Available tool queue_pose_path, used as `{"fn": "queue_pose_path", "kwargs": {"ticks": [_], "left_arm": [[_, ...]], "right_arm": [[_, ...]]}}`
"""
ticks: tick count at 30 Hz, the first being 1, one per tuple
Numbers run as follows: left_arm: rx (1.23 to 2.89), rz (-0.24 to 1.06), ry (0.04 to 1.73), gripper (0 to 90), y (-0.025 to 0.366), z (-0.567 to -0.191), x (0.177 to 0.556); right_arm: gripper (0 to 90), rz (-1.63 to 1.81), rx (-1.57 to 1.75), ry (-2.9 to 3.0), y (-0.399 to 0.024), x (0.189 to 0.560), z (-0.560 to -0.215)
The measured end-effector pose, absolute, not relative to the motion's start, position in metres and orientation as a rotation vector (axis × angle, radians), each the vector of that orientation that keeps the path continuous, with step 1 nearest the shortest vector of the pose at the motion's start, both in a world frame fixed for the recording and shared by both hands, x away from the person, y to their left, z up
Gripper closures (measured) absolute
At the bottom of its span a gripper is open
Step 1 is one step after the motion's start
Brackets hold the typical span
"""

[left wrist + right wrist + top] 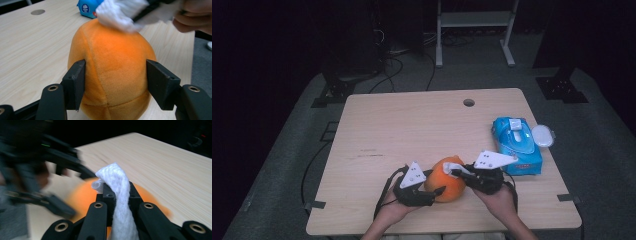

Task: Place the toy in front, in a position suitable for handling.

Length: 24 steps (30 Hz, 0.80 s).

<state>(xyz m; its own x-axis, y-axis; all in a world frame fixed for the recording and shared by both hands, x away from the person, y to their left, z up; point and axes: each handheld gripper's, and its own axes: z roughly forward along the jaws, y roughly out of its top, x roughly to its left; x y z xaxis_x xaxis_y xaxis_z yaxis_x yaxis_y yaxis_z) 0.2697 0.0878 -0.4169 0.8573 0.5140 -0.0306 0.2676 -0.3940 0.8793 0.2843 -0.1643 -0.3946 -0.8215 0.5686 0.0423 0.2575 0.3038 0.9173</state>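
Counter (pixel 412 125) space near the front edge, a little right of its middle, is taken by an orange plush ball (pixel 445 179), which stands on the wood between the two hands. The blue wipe pack (pixel 516 145) lies near the right edge, well apart from the ball, with its white lid (pixel 543 135) flipped open beside it.

The ball is judged to be light, soft and springy: in the left gripper view its fuzzy fabric (pixel 112 67) is stitched in panels and appears to give slightly where it is pressed. Slipping is unlikely on such a pile, and nothing about it is fragile, but it can be expected to squash and roll if pushed from one side only. It is best taken across its widest part, low on both flanks, which is where the left gripper (pixel 116 83) is set now; its jaws stand partly apart and are clamped on the ball's sides.

A white wipe (pixel 120 202) is pinched in the right gripper (pixel 119 195), whose jaws are drawn together on it. The wipe is thin and limp, so it should be held close to the working end; its free fold (pixel 117 15) is laid against the top of the ball.
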Motion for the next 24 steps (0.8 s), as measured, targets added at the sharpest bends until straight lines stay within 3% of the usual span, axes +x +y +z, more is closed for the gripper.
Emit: {"fn": "queue_pose_path", "kwargs": {"ticks": [4, 9, 12, 16, 17, 18, 21, 24], "left_arm": [[1.958, 0.263, 0.648, 20.8, 0.087, -0.416, 0.275], [2.006, 0.325, 0.603, 34.9, 0.093, -0.420, 0.273], [1.994, 0.305, 0.626, 35.7, 0.099, -0.422, 0.277], [1.960, 0.256, 0.672, 18.3, 0.098, -0.417, 0.281], [1.967, 0.259, 0.666, 17.8, 0.097, -0.417, 0.281], [1.991, 0.278, 0.657, 18.1, 0.096, -0.417, 0.279], [2.004, 0.281, 0.640, 29.8, 0.101, -0.418, 0.279], [2.012, 0.271, 0.654, 31.2, 0.106, -0.418, 0.280]], "right_arm": [[81.7, 1.555, 0.774, 2.291, -0.164, 0.283, -0.397], [81.7, 1.577, 0.687, 2.352, -0.149, 0.277, -0.398], [81.6, 1.554, 0.783, 2.304, -0.165, 0.287, -0.400], [81.6, 1.571, 0.834, 2.302, -0.167, 0.288, -0.406], [81.6, 1.578, 0.801, 2.316, -0.161, 0.285, -0.405], [81.6, 1.586, 0.767, 2.330, -0.155, 0.283, -0.404], [81.6, 1.548, 0.735, 2.331, -0.152, 0.282, -0.404], [81.6, 1.492, 0.816, 2.300, -0.167, 0.291, -0.409]]}}
